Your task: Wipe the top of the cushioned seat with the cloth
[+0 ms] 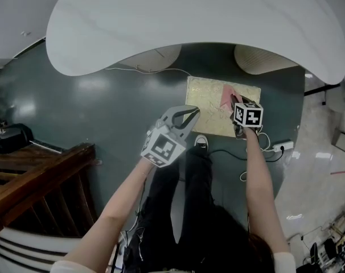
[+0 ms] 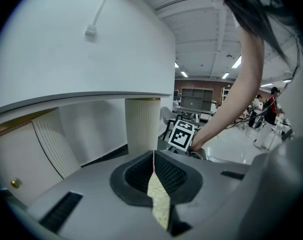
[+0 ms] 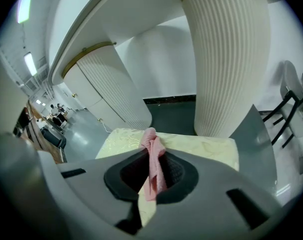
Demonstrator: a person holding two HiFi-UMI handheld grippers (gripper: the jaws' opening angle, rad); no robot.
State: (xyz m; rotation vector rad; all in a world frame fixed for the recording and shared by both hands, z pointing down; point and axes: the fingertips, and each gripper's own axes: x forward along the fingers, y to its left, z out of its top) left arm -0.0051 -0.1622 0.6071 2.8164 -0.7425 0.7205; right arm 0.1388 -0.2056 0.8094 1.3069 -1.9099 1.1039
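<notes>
A pale yellow cushioned seat [image 1: 209, 104] stands on the dark floor below the table; it also shows under the right jaws [image 3: 211, 149]. My right gripper [image 1: 234, 100] is over the seat's right part, shut on a pink cloth [image 1: 226, 95]. In the right gripper view the cloth [image 3: 152, 156] hangs pinched between the jaws [image 3: 152, 171]. My left gripper [image 1: 191, 114] hovers at the seat's near left edge. Its jaws [image 2: 153, 170] are shut with nothing in them, and a slice of the seat [image 2: 160, 206] shows below them.
A large white round tabletop [image 1: 189, 21] overhangs the far side, on ribbed white pedestals [image 1: 155, 58] [image 1: 263, 58]. The person's black-clad legs and shoe [image 1: 201, 143] are just before the seat. A power strip with cables [image 1: 280, 147] lies right; wooden stairs [image 1: 30, 175] stand left.
</notes>
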